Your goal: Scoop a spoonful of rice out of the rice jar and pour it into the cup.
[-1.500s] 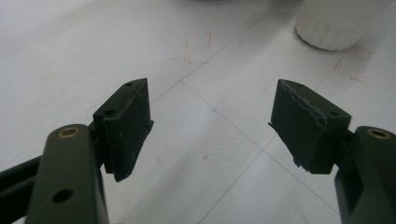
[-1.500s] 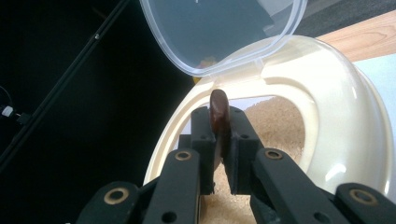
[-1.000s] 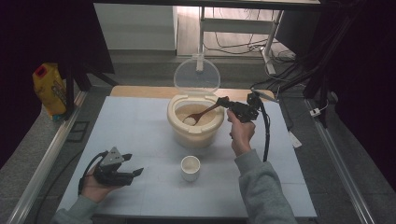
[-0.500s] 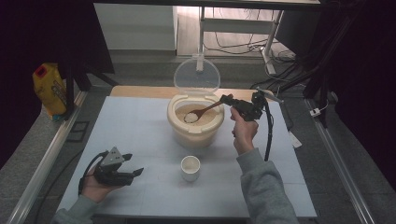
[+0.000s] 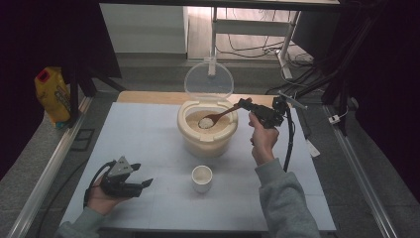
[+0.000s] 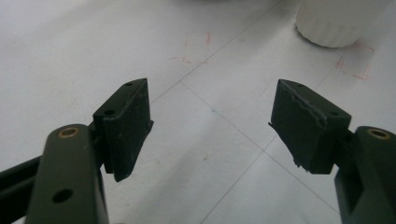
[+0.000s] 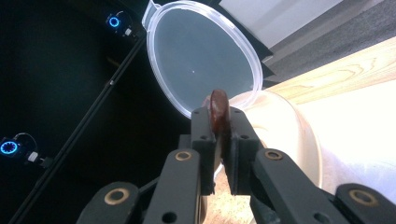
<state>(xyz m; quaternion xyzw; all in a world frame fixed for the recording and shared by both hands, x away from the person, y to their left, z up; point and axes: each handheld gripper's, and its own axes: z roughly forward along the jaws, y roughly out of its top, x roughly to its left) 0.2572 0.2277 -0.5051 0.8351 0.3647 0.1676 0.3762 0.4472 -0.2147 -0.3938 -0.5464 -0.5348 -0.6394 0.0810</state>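
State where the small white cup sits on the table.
In the high view, the small white cup stands just in front of the cream container, between both hands.

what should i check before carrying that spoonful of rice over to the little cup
1. Right gripper shut on the wooden spoon handle: ok, pads clamp it in the right gripper view.
2. Spoon loaded: ok, white rice sits in its bowl above the rice container.
3. Spoon level enough not to spill: cannot tell.
4. Lid out of the way: ok, it stands open behind the container.
5. White cup upright and free: ok, standing on the mat in front of the container.
6. Left gripper clear of the path: ok, open, resting left of the cup.
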